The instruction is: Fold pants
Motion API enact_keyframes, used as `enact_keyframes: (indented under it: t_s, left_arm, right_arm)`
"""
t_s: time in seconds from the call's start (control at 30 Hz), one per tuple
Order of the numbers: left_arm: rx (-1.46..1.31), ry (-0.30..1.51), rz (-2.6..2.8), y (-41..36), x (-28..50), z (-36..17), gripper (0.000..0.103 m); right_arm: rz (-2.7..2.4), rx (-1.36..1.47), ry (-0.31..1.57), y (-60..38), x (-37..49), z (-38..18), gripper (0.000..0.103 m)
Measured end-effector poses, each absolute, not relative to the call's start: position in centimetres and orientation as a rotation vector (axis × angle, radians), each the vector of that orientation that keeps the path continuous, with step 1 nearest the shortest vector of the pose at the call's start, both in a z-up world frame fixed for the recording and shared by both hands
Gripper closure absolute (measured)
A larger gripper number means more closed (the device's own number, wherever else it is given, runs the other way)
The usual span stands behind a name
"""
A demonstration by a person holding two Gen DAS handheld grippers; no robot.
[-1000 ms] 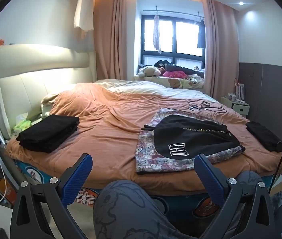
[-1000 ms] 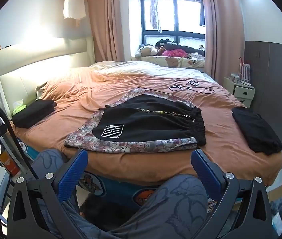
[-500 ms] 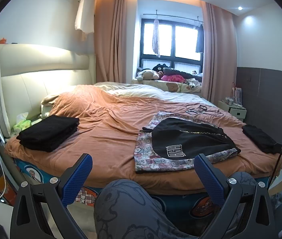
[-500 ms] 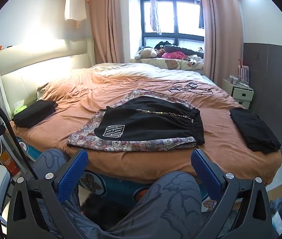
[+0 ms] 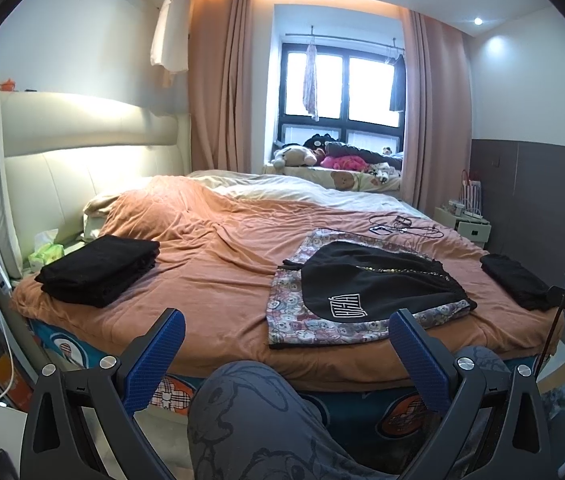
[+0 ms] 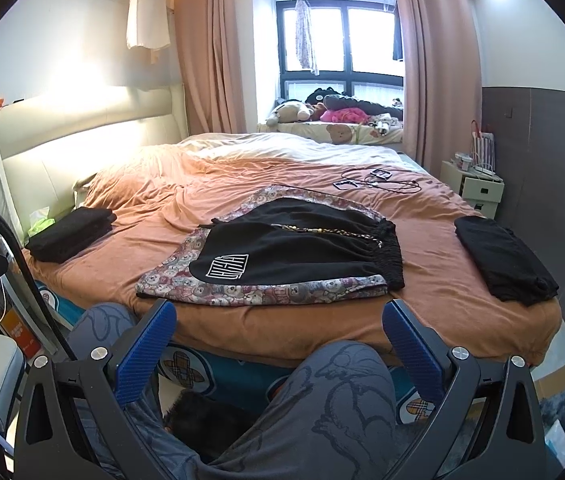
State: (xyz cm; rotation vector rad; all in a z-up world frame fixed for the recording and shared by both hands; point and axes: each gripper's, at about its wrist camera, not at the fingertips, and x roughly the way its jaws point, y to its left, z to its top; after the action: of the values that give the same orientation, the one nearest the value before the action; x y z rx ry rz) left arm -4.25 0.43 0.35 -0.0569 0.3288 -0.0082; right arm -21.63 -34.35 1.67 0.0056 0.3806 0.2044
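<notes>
Black pants (image 5: pixel 378 284) (image 6: pixel 298 248) with a white square logo lie flat on a bear-print cloth (image 5: pixel 310 324) (image 6: pixel 258 292) on the orange bed. My left gripper (image 5: pixel 286 344) is open and empty, held off the bed's near edge above the person's knee. My right gripper (image 6: pixel 278 336) is open and empty too, short of the bed's near edge, in front of the pants.
A folded black stack (image 5: pixel 98 270) (image 6: pixel 68 234) lies at the bed's left end, another black garment (image 5: pixel 516 280) (image 6: pixel 502 258) at the right end. Cables and phones (image 6: pixel 370 180) lie further back. A bedside cabinet (image 6: pixel 476 188) stands right. The person's grey-trousered legs (image 6: pixel 322 408) are below.
Both grippers have drawn back and tilted up slightly, so the bed sits a little lower and farther in view. The pants have not moved.
</notes>
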Motion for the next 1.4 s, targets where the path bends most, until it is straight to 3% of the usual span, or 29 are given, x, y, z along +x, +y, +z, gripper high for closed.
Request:
enact_keyframes:
  t_s: [1.4]
  left_arm:
    - [-0.062, 0.329, -0.025, -0.09, -5.06, 0.56, 0.000]
  right_arm:
    - [0.207, 0.036, 0.383, -34.87, -21.76, 1.00, 0.000]
